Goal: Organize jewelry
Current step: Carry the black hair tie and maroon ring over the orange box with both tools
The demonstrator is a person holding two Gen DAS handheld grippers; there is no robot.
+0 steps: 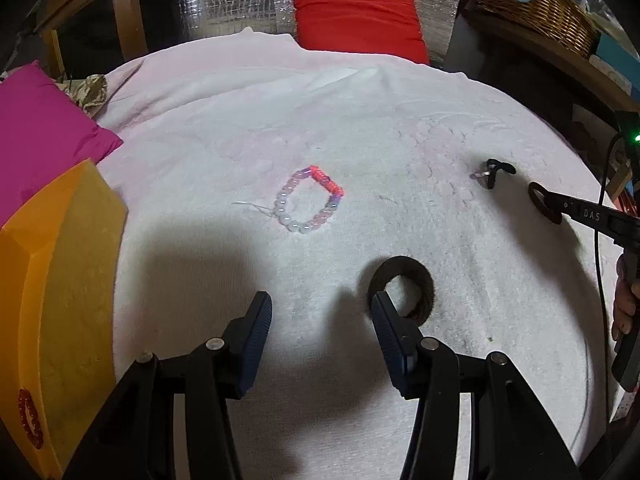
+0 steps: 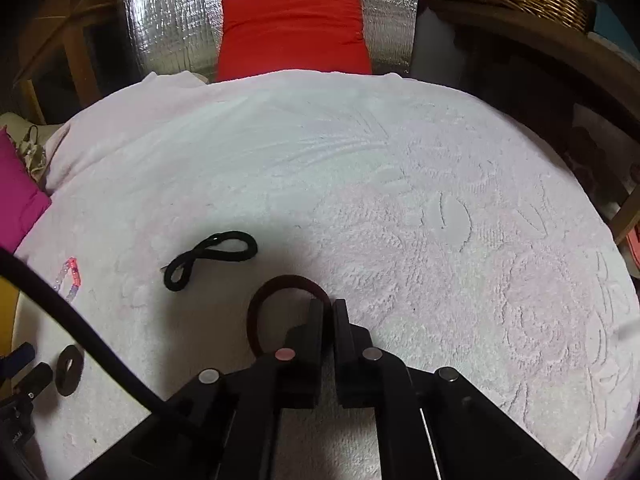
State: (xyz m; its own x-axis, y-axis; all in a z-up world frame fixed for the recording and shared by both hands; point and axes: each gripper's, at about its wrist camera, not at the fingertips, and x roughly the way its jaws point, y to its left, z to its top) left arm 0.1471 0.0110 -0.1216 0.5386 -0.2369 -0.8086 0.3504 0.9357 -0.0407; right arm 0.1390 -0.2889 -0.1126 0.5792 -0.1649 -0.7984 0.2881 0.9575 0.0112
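A pink, white and red bead bracelet (image 1: 308, 200) lies on the white towel (image 1: 360, 120), ahead of my open, empty left gripper (image 1: 322, 312). A thick dark brown hair tie (image 1: 402, 286) lies by its right fingertip. An orange box (image 1: 68, 280) stands at the left with a red bead ring (image 1: 30, 418) in it. My right gripper (image 2: 328, 312) is shut on a dark maroon ring band (image 2: 280, 288), also seen in the left wrist view (image 1: 544, 202). A black looped cord (image 2: 212, 254) lies ahead left of it, also in the left wrist view (image 1: 494, 172).
A red cushion (image 1: 360, 16) stands at the back against silver foil. A magenta cushion (image 1: 40, 136) lies at the left. A wicker basket (image 1: 536, 4) sits on a shelf at the back right. The bracelet (image 2: 70, 278) and brown hair tie (image 2: 70, 368) show at the right wrist view's left.
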